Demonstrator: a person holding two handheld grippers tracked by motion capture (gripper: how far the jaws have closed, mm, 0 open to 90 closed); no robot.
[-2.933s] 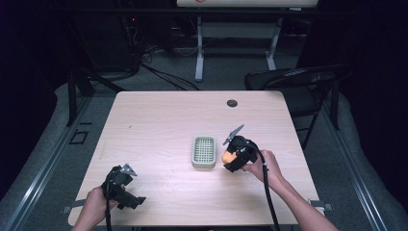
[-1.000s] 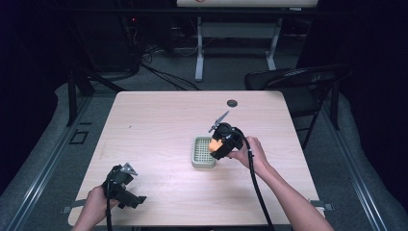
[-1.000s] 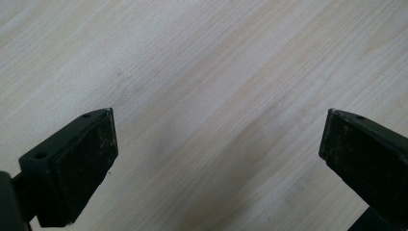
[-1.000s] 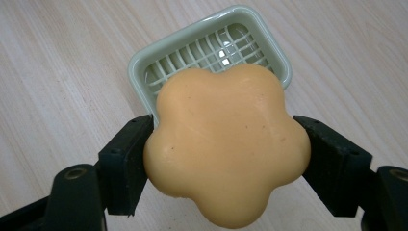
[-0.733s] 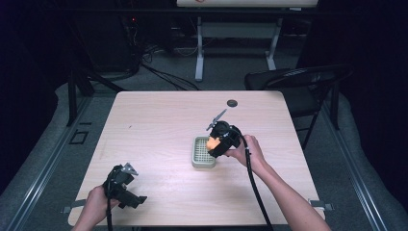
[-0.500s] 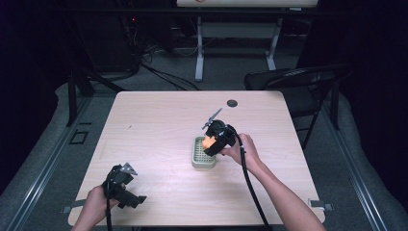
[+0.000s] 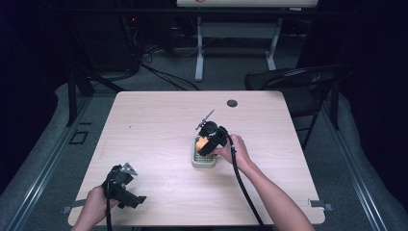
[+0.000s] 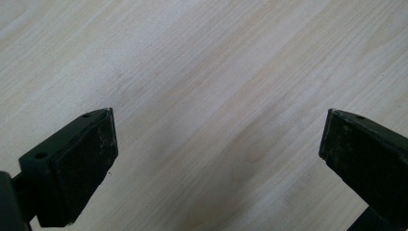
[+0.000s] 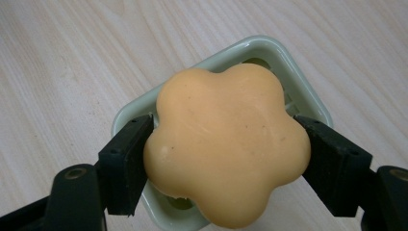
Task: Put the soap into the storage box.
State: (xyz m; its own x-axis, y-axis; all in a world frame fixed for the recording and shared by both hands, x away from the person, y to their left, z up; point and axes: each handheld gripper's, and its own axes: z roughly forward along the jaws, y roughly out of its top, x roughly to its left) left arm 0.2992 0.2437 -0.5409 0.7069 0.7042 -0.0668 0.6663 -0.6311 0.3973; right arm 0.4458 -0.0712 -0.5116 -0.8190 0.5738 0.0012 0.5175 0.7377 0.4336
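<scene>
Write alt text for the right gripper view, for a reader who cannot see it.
An orange flower-shaped soap is clamped between the two black jaws of the right gripper, held just above a pale green soap dish. The dish sits on a light wooden table.
</scene>
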